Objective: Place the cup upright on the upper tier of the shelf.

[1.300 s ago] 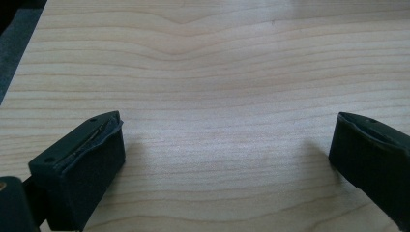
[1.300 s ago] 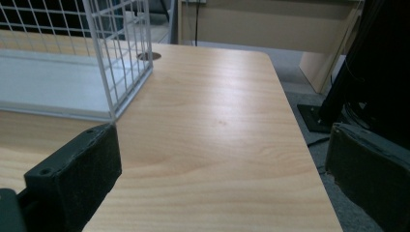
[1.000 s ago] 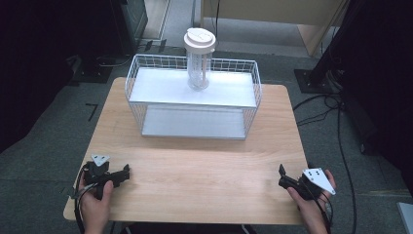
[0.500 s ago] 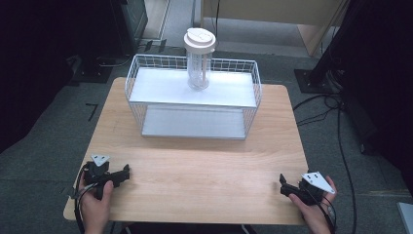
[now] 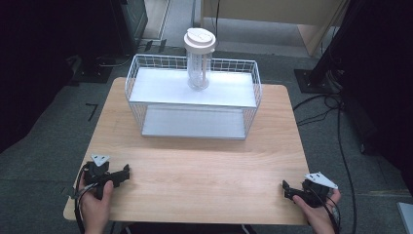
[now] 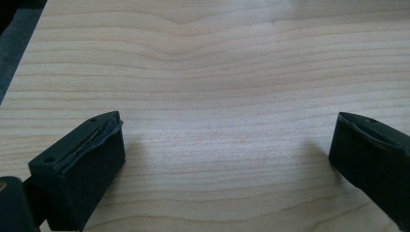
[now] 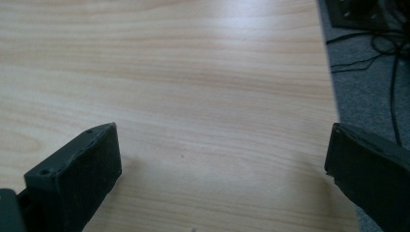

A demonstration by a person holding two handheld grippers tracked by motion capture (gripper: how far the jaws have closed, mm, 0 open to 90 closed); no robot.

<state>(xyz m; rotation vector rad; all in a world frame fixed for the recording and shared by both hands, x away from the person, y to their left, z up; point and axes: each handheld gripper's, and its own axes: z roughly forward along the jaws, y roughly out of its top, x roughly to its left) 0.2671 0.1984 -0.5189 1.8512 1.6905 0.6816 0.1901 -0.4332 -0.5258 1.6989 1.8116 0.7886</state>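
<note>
We hold the left gripper (image 5: 124, 173) low over the near left corner of the wooden table (image 5: 204, 165), and the right gripper (image 5: 287, 189) over the near right corner, well apart from each other. In the left gripper view its two jaws stand wide apart with bare wood grain between them; the right-hand jaw is cut off by the picture's edge. In the right gripper view the jaws are likewise spread with nothing between them, one of them reaching past the table's edge over the grey floor (image 7: 372, 87), where dark cables (image 7: 387, 34) lie. Whether either gripper touches the wood we cannot tell.

Nearest to us, though far from both grippers, a white wire basket (image 5: 134, 105) stands toward the far side of the table, roughly centred. It has an upper white shelf and a lower one. On the upper shelf, toward its far edge, stands an upright clear tumbler (image 5: 198, 73) with a pale lid; its contents are too small to make out. Our forearms are cut off at the bottom of the high view.
</note>
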